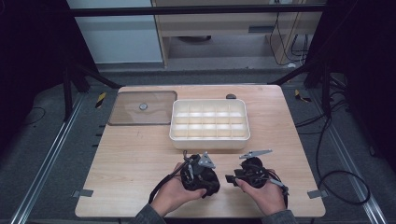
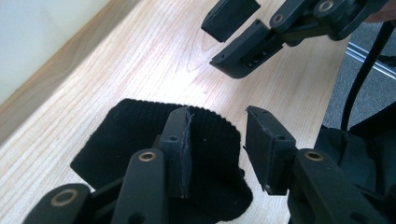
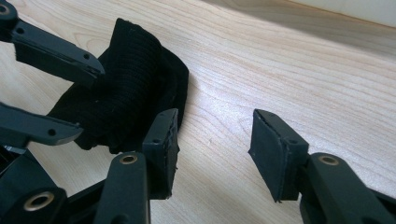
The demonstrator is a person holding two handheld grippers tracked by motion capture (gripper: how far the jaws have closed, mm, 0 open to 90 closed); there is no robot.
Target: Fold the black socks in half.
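Nearest the lens in the left gripper view, the left gripper [image 2: 217, 154] stands with its jaws moderately apart and empty, no pad pressing on anything. Directly beneath and behind its left-hand jaw lies a black ribbed sock [image 2: 140, 140], bunched on the worktop [image 2: 140, 56]; the jaw overlaps the cloth as seen, but whether it touches the fabric I cannot tell. The gap between the jaws sits over the sock's near edge and bare wood, which suggests the gripper is poised above the sock, not gripping it.

The right gripper [image 3: 217, 149] also has its jaws parted to a middling width, with nothing between them but wood grain. The sock [image 3: 126, 88] lies just beyond and to the side of its left-hand jaw, close but seemingly apart from it. Both grippers point toward each other across the sock, likely so that each can take one end of it.

Outward from the jaws, the high view shows the two hands side by side at the near edge of the worktop, the left gripper [image 1: 198, 168] over the dark bundle and the right gripper [image 1: 243, 173] just beside it. Ahead of the jaws stands a white compartment box [image 1: 209, 140], its cells empty, and farther off to the left lies its clear lid [image 1: 126, 116], set aside flat so the box stays open for filling.
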